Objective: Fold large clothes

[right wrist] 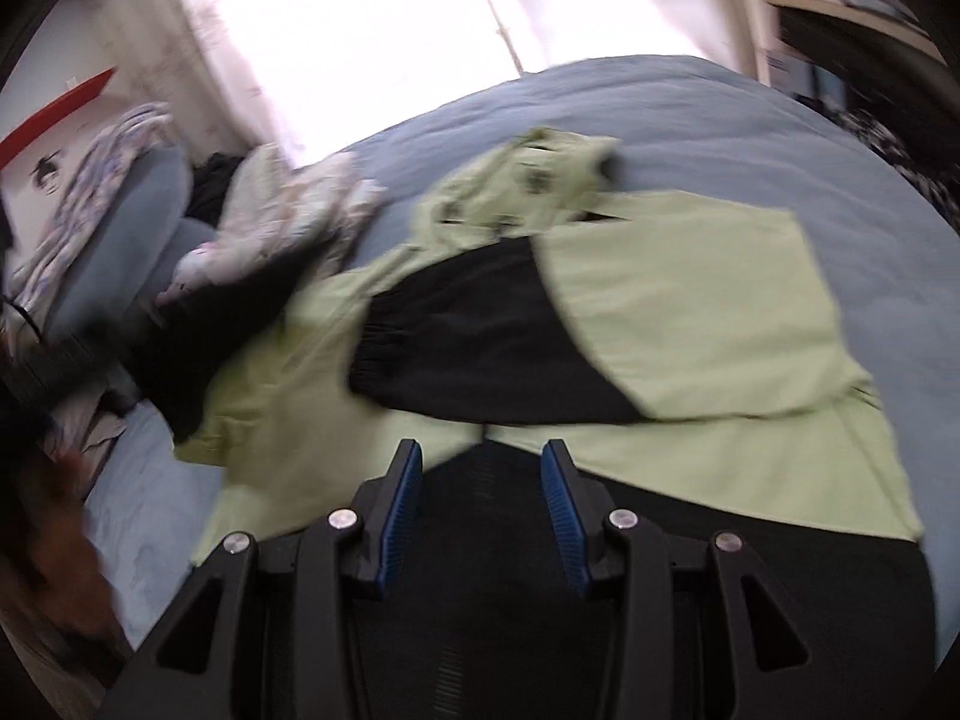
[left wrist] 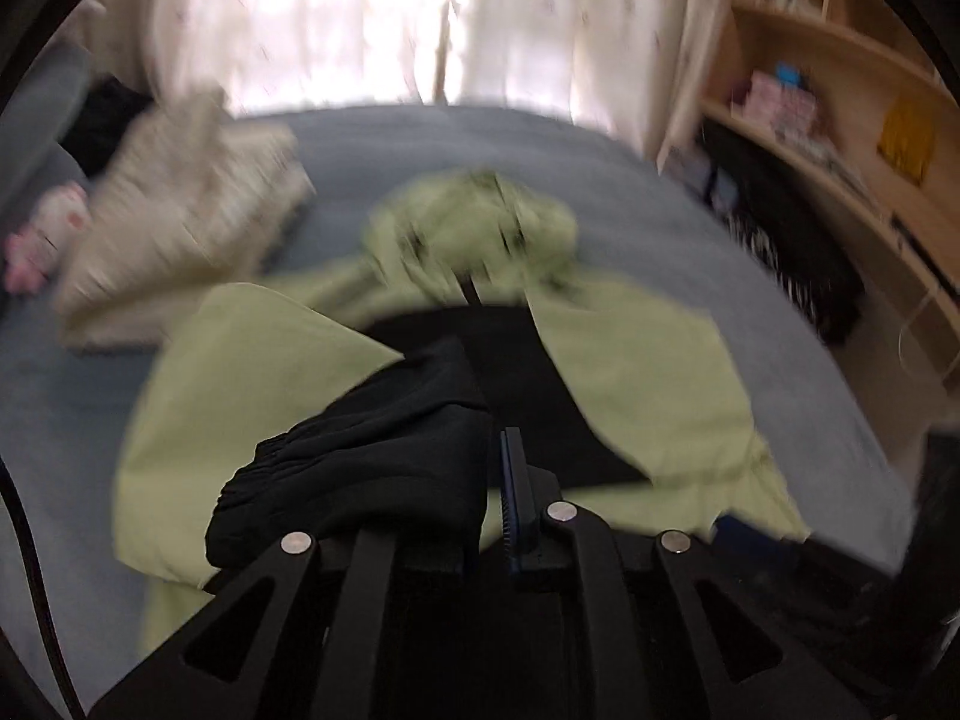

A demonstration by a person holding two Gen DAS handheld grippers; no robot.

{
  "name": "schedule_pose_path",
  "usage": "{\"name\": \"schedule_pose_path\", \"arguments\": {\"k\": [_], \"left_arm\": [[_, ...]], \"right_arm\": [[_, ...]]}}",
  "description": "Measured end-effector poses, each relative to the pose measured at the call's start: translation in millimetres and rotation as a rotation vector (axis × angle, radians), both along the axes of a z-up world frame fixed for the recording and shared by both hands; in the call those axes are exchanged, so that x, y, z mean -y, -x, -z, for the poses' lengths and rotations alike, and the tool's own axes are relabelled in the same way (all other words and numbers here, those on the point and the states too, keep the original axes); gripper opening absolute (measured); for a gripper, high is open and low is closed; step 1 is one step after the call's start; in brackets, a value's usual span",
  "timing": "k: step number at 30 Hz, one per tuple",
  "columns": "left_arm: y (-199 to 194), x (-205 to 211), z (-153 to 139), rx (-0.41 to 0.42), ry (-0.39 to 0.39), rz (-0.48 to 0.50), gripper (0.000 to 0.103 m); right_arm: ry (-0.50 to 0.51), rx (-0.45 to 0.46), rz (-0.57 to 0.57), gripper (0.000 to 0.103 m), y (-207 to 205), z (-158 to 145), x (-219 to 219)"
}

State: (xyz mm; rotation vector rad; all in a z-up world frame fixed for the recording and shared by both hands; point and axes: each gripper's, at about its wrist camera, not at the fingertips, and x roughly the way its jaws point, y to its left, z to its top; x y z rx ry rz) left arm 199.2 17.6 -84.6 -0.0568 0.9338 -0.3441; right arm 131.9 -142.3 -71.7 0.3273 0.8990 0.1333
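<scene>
A light green jacket [left wrist: 636, 384] with black sleeves lies spread on the blue bed [left wrist: 456, 144]. My left gripper [left wrist: 493, 456] is shut on a black sleeve cuff [left wrist: 360, 468], which drapes over its left finger and hides it. In the right wrist view the jacket [right wrist: 690, 312] has one black sleeve [right wrist: 468, 348] folded across its front. A second black sleeve [right wrist: 204, 336] stretches away to the left, blurred. My right gripper [right wrist: 480, 462] is shut on the jacket's black mesh hem [right wrist: 480, 510], which fills the gap between its blue pads [right wrist: 564, 510].
Patterned pillows [left wrist: 174, 210] and a pink soft toy [left wrist: 42, 240] lie at the bed's left. A wooden shelf unit [left wrist: 840, 96] stands to the right, with dark striped cloth [left wrist: 798, 264] below it. Bright curtains [left wrist: 360, 18] hang behind the bed.
</scene>
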Motion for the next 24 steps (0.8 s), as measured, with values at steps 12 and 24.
{"name": "schedule_pose_path", "arguments": {"k": [12,24], "left_arm": [[32.1,-17.3,3.4,-0.035,0.054,0.037,0.073],[54.1,-114.5,-2.2,-0.025,0.048,-0.207,0.060]], "right_arm": [[-0.031,-0.050,0.016,0.042,13.2,19.4,47.2],[0.117,0.028,-0.291,0.059,-13.6,-2.4,-50.1]]}}
